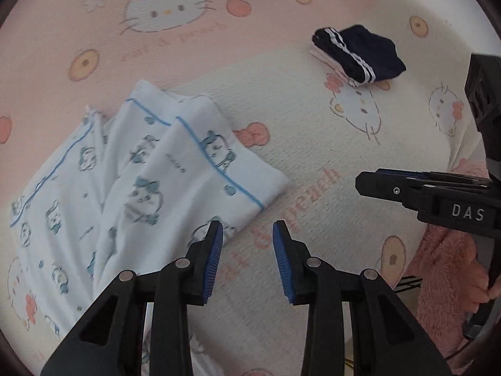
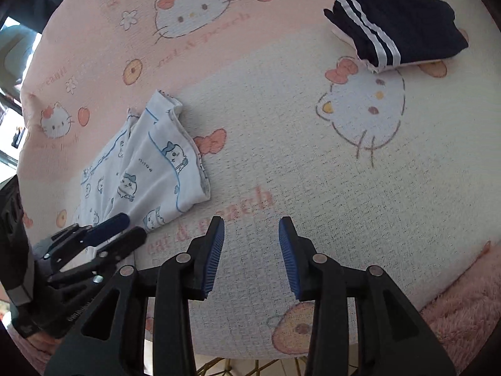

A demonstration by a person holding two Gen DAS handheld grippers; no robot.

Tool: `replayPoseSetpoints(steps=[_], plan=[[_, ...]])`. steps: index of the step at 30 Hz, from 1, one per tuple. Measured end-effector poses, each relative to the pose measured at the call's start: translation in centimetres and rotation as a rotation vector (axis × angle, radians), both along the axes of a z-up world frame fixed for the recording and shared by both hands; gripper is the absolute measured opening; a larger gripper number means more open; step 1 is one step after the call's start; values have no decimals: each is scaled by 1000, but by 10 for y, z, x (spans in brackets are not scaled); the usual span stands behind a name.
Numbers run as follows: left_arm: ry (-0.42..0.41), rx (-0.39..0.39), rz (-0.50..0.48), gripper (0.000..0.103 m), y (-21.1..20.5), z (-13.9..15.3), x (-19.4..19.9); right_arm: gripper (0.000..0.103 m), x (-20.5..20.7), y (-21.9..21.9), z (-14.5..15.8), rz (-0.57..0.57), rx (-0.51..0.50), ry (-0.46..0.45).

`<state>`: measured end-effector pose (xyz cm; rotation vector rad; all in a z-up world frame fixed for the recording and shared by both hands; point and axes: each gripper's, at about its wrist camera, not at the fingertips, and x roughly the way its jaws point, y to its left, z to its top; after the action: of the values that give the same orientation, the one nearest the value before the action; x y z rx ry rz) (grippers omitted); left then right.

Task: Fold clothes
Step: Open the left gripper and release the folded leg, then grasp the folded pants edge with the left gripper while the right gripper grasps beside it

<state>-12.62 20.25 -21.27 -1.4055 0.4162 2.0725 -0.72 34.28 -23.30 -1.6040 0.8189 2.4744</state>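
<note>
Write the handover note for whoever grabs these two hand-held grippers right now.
Left hand-held gripper: open, empty, over the near edge of the white printed garment.
Right hand-held gripper: open, empty, above bare bedsheet.
Done: navy striped garment lies folded on a small pile at the far right.
Left: the white garment is only partly folded, long and loosely creased; finish folding it, then probably stack it.

A pink and cream cartoon-cat sheet (image 2: pixel 281 144) covers the whole surface, printed with cat faces, peaches, bows and pale lettering. A fluffy pink blanket (image 2: pixel 463 310) lies bunched along the sheet's near right edge. Beyond the sheet's far left edge, a bright, blurred opening (image 2: pixel 12 50) shows.
</note>
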Motion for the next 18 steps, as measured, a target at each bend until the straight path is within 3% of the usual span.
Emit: replayPoseSetpoints(steps=[6, 8, 9, 14, 18], plan=[[10, -45, 42, 35, 22, -24, -9, 37, -20, -7, -14, 19, -46, -28], [16, -33, 84, 24, 21, -27, -12, 37, -26, -12, -21, 26, -69, -51], [12, -13, 117, 11, 16, -25, -14, 37, -28, -15, -24, 29, -73, -58], [-16, 149, 253, 7, -41, 4, -20, 38, -32, -20, -25, 40, -56, -60], [27, 260, 389, 7, -127, 45, -29, 38, -38, -28, -12, 79, -60, -13]])
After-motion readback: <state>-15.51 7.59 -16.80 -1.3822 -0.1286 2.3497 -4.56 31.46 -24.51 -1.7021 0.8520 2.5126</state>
